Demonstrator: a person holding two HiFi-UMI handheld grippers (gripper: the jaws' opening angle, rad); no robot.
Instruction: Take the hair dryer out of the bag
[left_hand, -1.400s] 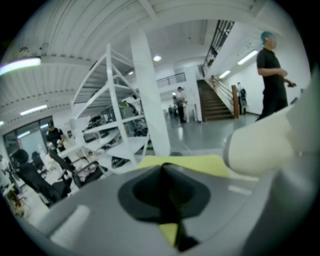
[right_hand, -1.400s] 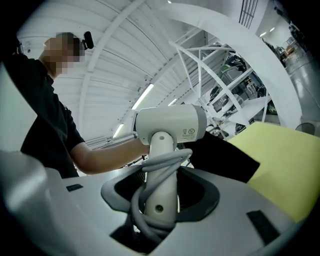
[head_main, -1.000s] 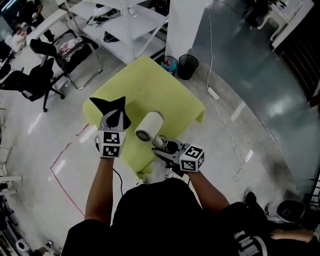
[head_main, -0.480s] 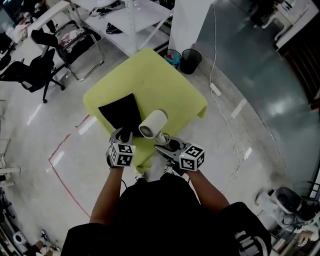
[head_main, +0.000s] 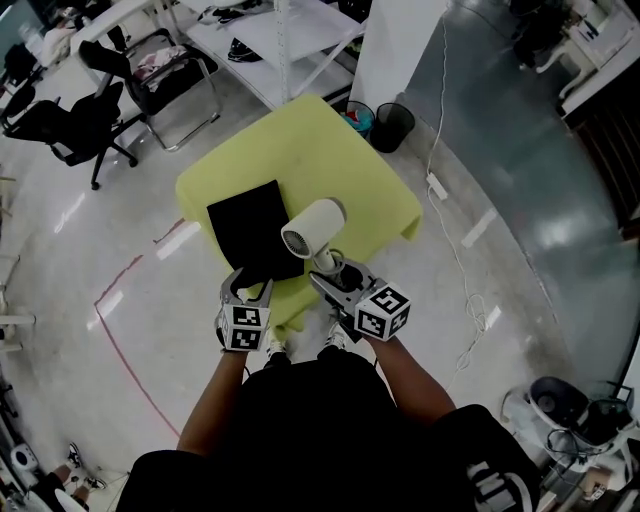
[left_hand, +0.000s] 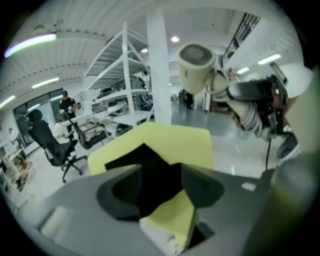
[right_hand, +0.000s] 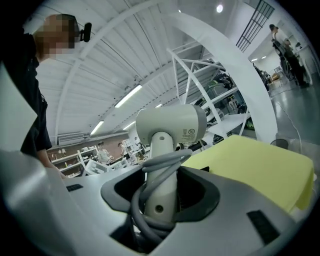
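A white hair dryer (head_main: 313, 228) stands clear of the bag above the yellow table (head_main: 330, 160). My right gripper (head_main: 332, 274) is shut on its handle, with the grey cord wound round it (right_hand: 162, 185). The black bag (head_main: 255, 230) lies flat and empty-looking on the table's near left. My left gripper (head_main: 251, 287) hovers at the bag's near edge. Its jaws have just been opening and stand wide. In the left gripper view the bag's near corner (left_hand: 150, 170) shows between the jaws, which do not press on it. The dryer (left_hand: 197, 67) shows up high to the right there.
Black office chairs (head_main: 70, 125) and white shelving (head_main: 270, 40) stand beyond the table. Two bins (head_main: 392, 125) sit at its far corner. A power strip with its cable (head_main: 437, 185) lies on the floor to the right, and a red tape line (head_main: 120, 340) to the left.
My left gripper came down and back toward me, opened and let go of the black bag, which now lies flat on the table. The right gripper still holds the dryer.
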